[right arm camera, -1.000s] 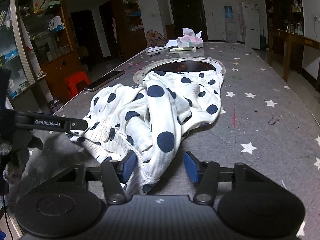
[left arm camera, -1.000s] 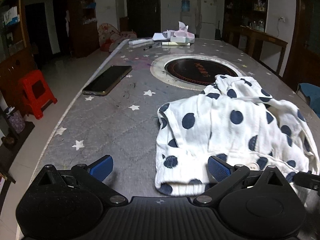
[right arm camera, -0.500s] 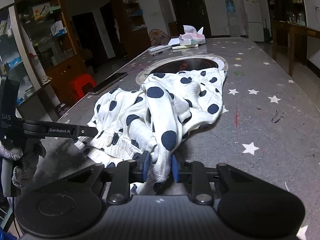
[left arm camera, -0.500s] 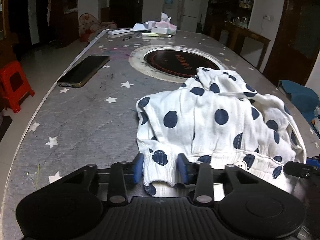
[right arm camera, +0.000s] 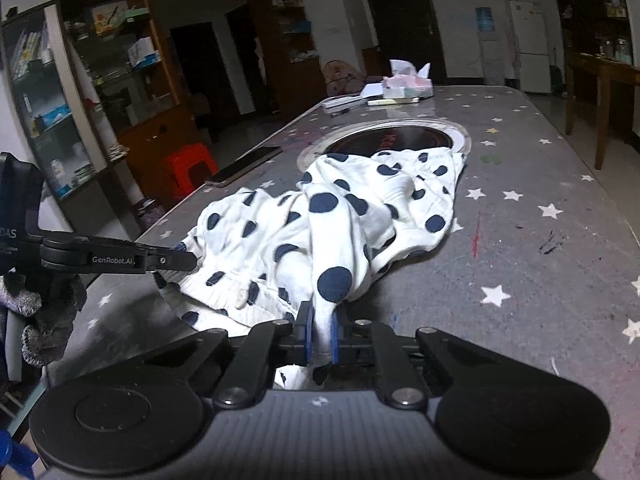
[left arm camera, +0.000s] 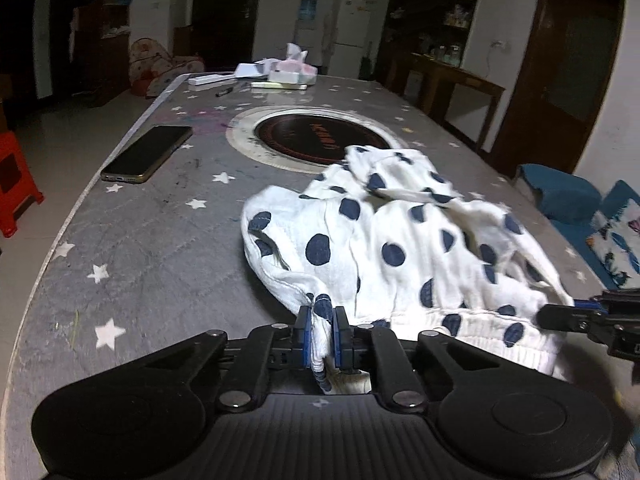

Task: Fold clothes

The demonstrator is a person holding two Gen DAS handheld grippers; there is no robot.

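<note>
A white garment with dark blue dots lies crumpled on the grey star-patterned table. My left gripper is shut on the garment's near left waistband corner. My right gripper is shut on the near right part of the same garment, whose cloth rises into the pads. The left gripper also shows in the right wrist view, at the waistband's left end. The right gripper shows at the right edge of the left wrist view.
A dark phone lies at the table's left edge. A round inset hotplate sits mid-table, partly under the garment. A tissue box and papers lie at the far end. A red stool stands left of the table.
Both grippers went from open to shut on the garment's near edge. The near edge has lifted and bunched toward the pads.
</note>
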